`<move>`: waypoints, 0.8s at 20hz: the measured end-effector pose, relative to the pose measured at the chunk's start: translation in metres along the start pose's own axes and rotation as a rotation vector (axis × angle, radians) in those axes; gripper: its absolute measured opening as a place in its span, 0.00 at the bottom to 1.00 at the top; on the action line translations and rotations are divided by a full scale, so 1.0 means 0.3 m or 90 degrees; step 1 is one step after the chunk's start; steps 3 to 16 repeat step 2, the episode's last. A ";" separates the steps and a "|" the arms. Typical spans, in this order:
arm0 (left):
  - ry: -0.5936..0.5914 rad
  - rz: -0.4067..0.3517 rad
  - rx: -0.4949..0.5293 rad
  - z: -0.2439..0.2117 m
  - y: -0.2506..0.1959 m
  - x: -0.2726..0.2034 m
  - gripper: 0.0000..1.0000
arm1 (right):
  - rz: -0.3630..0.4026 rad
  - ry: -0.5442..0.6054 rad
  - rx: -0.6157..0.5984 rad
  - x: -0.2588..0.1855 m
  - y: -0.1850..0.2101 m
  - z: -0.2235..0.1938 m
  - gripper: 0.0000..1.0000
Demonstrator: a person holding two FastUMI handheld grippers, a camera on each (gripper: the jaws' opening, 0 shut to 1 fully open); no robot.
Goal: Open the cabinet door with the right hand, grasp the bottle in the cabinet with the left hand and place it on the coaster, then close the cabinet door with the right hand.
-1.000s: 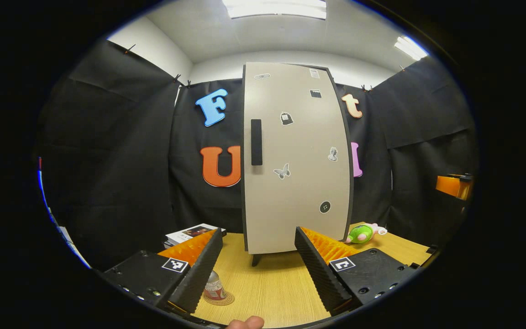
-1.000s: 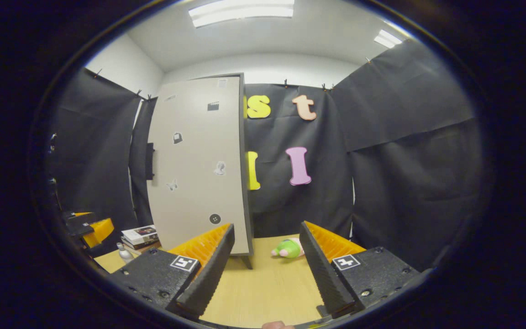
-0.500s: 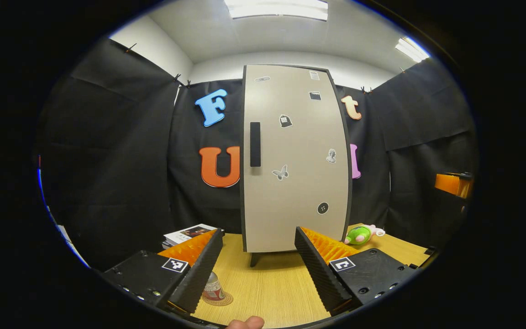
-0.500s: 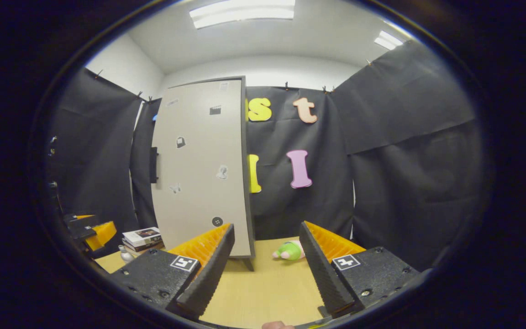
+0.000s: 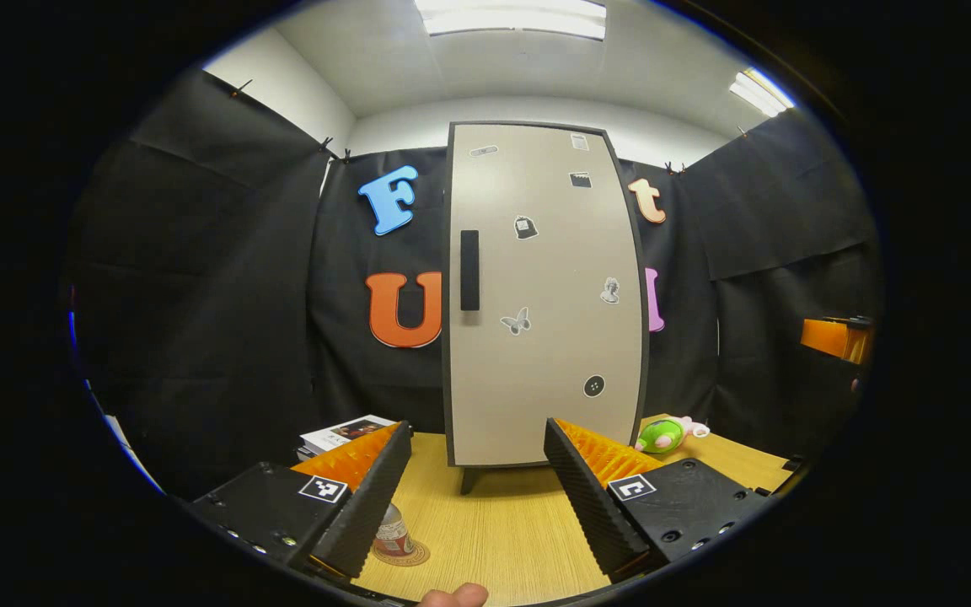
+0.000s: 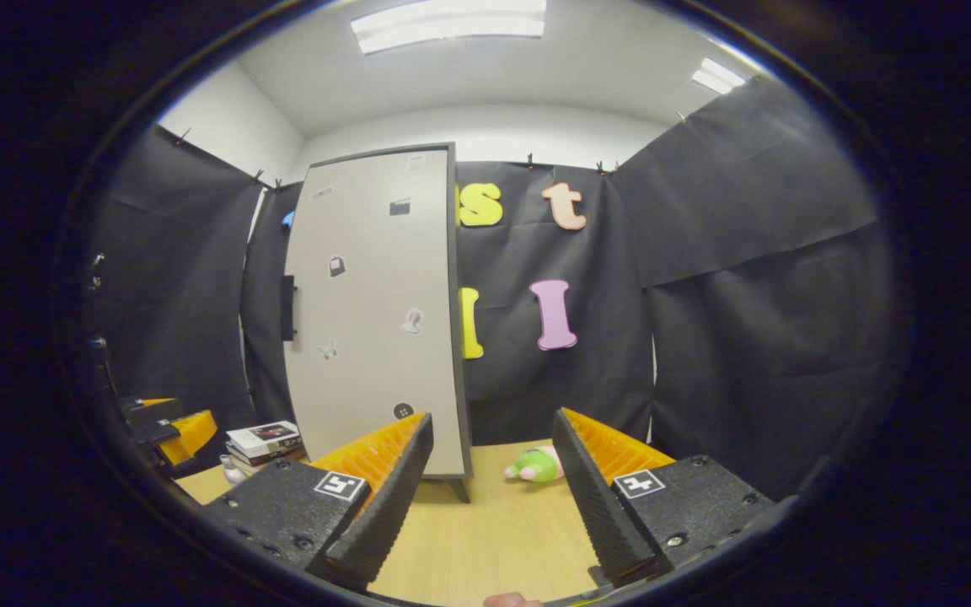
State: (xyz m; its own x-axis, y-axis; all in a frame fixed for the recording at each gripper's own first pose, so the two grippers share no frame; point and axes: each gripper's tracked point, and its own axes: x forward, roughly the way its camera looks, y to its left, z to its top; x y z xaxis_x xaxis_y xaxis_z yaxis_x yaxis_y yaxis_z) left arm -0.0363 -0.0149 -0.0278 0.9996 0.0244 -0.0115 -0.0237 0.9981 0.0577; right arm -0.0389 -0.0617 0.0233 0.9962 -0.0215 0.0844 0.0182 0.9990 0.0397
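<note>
A tall beige cabinet (image 5: 540, 295) with a dark handle (image 5: 469, 270) stands at the back of the wooden table, its door closed. Small stickers dot the door. The cabinet (image 6: 376, 312) is at the left in the right gripper view. A small bottle (image 5: 392, 535) stands upright on a round coaster (image 5: 405, 555), just right of my left gripper's left finger. My left gripper (image 5: 477, 476) is open and empty, well short of the cabinet. My right gripper (image 6: 492, 468) is open and empty too, off to the cabinet's right. The left gripper (image 6: 169, 426) shows at the far left of the right gripper view.
A stack of books (image 5: 342, 432) lies left of the cabinet, also seen as books (image 6: 265, 438) in the right gripper view. A green and pink plush toy (image 5: 667, 432) lies to the cabinet's right, the same toy (image 6: 536, 464) between my right fingers. A fingertip (image 5: 452, 596) shows at the bottom edge.
The cabinet looks slightly smaller and more square-on in both views, as both grippers drew back a little. The bottle stays on the coaster.
</note>
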 end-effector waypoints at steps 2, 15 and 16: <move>0.000 -0.002 0.000 0.002 0.001 0.003 0.96 | 0.000 0.000 0.000 0.003 0.004 -0.001 0.92; 0.000 -0.002 0.000 0.002 0.001 0.003 0.96 | 0.000 0.000 0.000 0.003 0.004 -0.001 0.92; 0.000 -0.002 0.000 0.002 0.001 0.003 0.96 | 0.000 0.000 0.000 0.003 0.004 -0.001 0.92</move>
